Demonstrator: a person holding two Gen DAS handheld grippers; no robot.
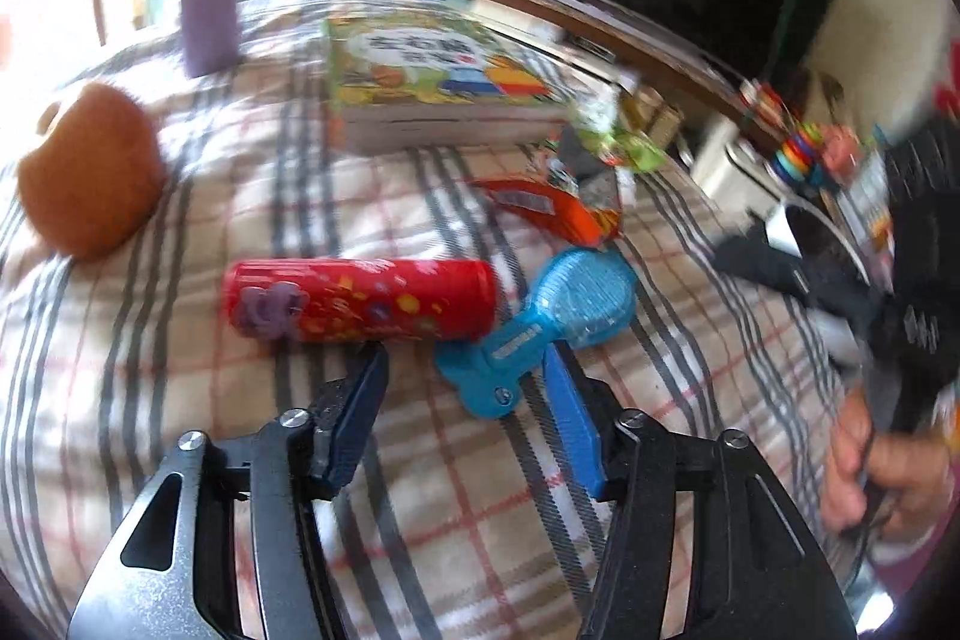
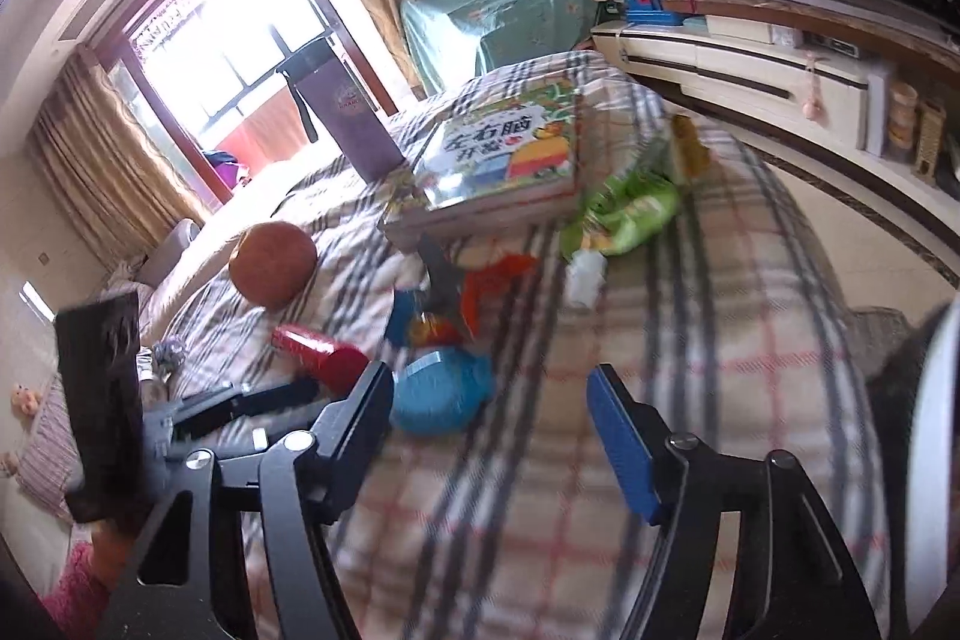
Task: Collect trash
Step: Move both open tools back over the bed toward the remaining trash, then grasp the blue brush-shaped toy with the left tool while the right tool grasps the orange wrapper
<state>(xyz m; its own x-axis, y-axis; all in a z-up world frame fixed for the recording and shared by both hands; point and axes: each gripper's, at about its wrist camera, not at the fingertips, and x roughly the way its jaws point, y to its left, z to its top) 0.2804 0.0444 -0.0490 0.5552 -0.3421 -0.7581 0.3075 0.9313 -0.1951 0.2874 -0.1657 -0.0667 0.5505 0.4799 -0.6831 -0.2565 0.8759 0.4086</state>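
Nothing is picked up yet. The left hand-held gripper (image 1: 465, 361) and right hand-held gripper (image 2: 489, 388) are both wide apart and empty. The orange wrapper (image 1: 555, 211) and the green wrapper (image 2: 630, 214), probably trash, lie beside the book (image 1: 432, 82) on the bed (image 1: 180, 340).

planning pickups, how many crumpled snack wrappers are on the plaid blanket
2: a red-orange foil wrapper beyond the blue plastic toy, and a green crinkled wrapper beside the picture book. Others may be hidden.
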